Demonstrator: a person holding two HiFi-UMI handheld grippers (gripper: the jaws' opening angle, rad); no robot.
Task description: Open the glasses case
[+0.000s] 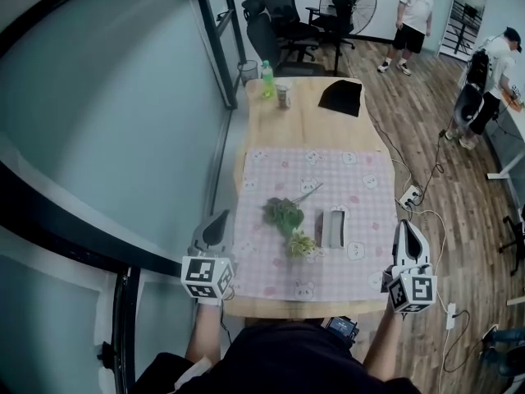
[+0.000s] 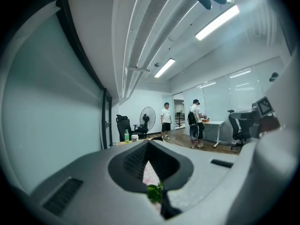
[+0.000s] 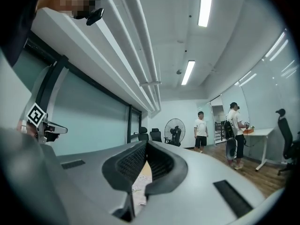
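The glasses case (image 1: 333,227), a pale grey oblong, lies on the pink checked cloth (image 1: 361,195) right of the middle; from here I cannot tell whether its lid is up. My left gripper (image 1: 221,217) hovers at the cloth's left edge, and my right gripper (image 1: 408,224) at its right edge, both apart from the case. Both point level along the table. In the left gripper view the left gripper (image 2: 149,142) has its tips together and holds nothing. The right gripper (image 3: 146,143) in its own view is likewise shut and empty.
A green plant sprig (image 1: 283,216) lies left of the case. At the table's far end stand a green bottle (image 1: 266,79), a cup (image 1: 283,97) and a black item (image 1: 340,97). A glass wall runs along the left. A power strip (image 1: 409,195) and cables lie on the floor; two people stand at the far right.
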